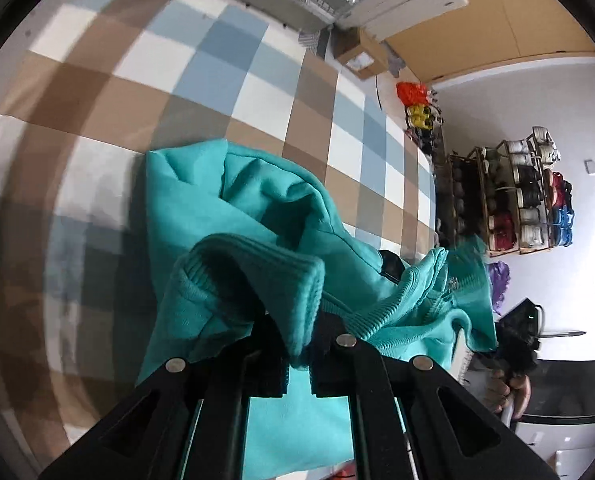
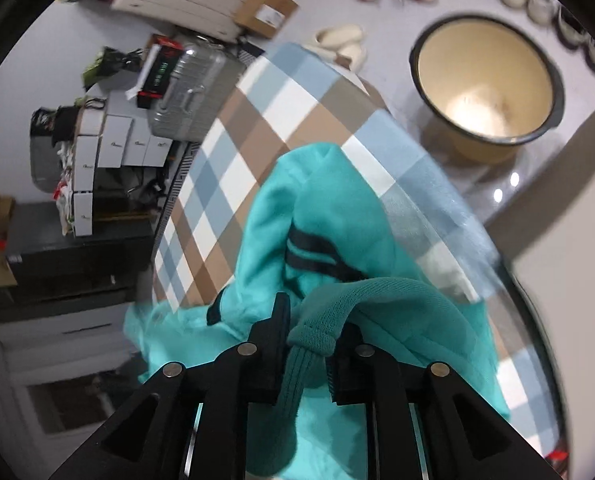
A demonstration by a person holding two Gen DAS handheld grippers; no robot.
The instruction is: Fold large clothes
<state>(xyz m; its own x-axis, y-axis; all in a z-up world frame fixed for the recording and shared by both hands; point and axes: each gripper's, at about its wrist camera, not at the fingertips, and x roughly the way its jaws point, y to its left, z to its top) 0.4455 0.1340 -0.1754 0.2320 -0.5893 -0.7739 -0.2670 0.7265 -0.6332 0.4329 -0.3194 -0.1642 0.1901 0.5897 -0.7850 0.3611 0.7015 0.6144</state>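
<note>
A teal sweatshirt (image 1: 257,200) hangs bunched over a bed with a brown, blue and white checked cover (image 1: 145,64). In the left wrist view my left gripper (image 1: 299,344) is shut on the garment's ribbed hem, which folds over the fingertips. The rest of the cloth drapes down towards the bed. In the right wrist view the same sweatshirt (image 2: 321,208) shows two dark stripes, and my right gripper (image 2: 311,336) pinches another stretch of ribbed hem between its pads. The checked cover (image 2: 257,120) lies beneath it.
A silver suitcase (image 2: 189,88) and white boxes (image 2: 113,144) stand past the bed's far side. A cream enamel basin (image 2: 485,84) and slippers (image 2: 341,40) sit on the floor. A shoe rack (image 1: 517,196) lines the wall. A person's hand (image 1: 505,388) shows at the right.
</note>
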